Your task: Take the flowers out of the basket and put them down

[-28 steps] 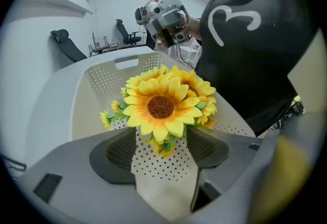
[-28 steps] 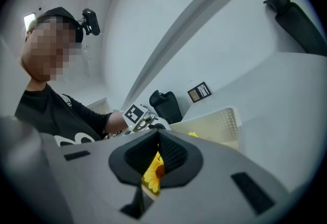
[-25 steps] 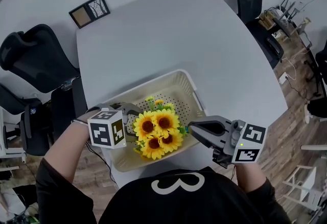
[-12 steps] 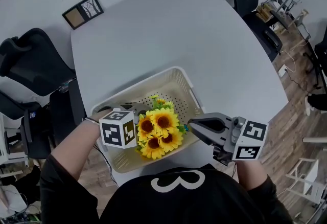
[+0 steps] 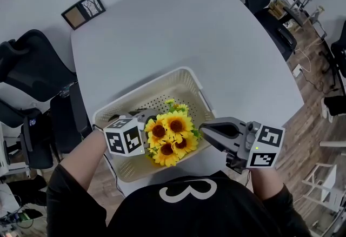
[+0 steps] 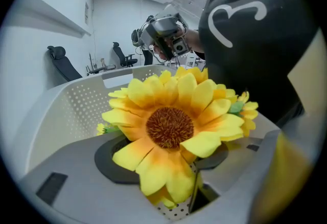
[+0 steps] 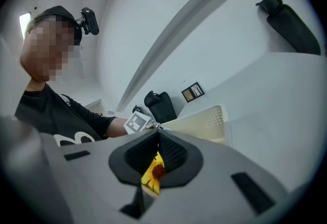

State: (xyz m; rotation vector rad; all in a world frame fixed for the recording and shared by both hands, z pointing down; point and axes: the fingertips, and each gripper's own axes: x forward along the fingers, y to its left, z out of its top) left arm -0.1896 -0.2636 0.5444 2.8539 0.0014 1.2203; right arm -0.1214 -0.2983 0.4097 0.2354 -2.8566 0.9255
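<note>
The right gripper [image 5: 203,131] hangs beside the basket, fingers clenched on nothing. The left gripper [image 5: 146,118] has its fingers closing around the flowers [image 5: 170,134], which sit in the cream basket [image 5: 162,78] on the grey tabletop [image 5: 173,30].

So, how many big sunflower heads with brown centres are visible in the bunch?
4, in one bunch at the near end of the basket: upper left, upper right, lower left, lower right. Small yellow buds sit behind; more heads may be hidden underneath.
</note>
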